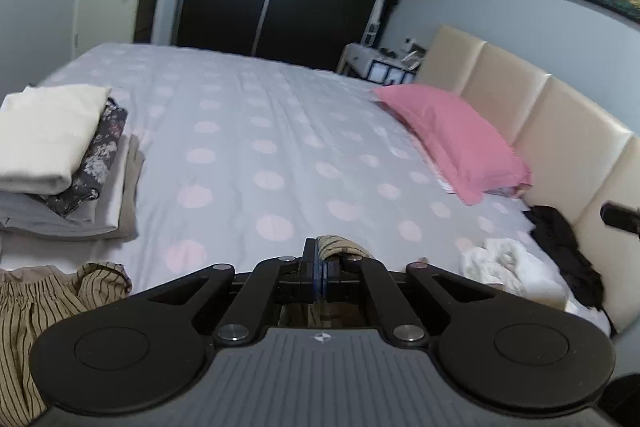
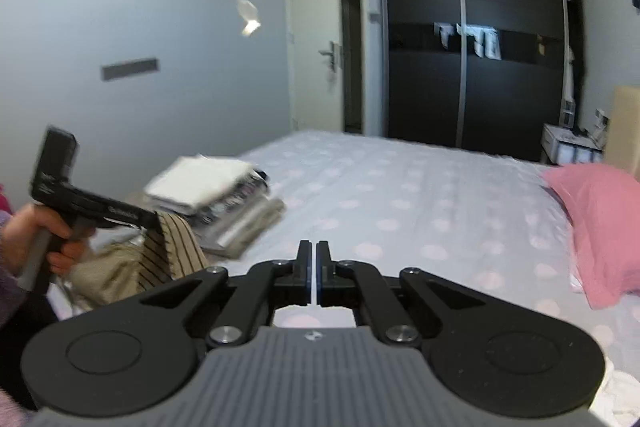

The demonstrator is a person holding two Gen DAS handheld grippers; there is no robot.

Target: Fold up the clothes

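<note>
- We see the left tongs (image 1: 320, 259) clamped shut on a fold of the striped beige garment (image 1: 340, 243); the cloth pokes out just past the tips, and the rest hangs below and bunches at lower left of the left wrist view.
- From the right wrist view the left tongs (image 2: 154, 221) show at left, with the striped beige garment (image 2: 172, 247) hanging from their tip above the near edge of the bed (image 2: 400, 195).
- The right tongs (image 2: 313, 259) are closed, with only a thin slit between the pads; we see no cloth in them from this view, though what lies below is hidden.
- A stack of folded clothes (image 1: 60, 155) sits on the bed at left: white piece on top, dark floral under it, grey and beige below. It lies well apart from the left tongs.
- Unfolded white clothing (image 1: 500, 263) and a black garment (image 1: 564, 247) lie near the headboard (image 1: 500, 95), beside the pink pillow (image 1: 452, 135).
- No containers in sight.
- A hand (image 2: 40, 239) grips the handle of the left tongs at far left, purple sleeve (image 2: 8, 283) below it; the tool points across, tilted slightly down.
- Both tongs point over the bed toward the dark wardrobe (image 2: 472, 39).
</note>
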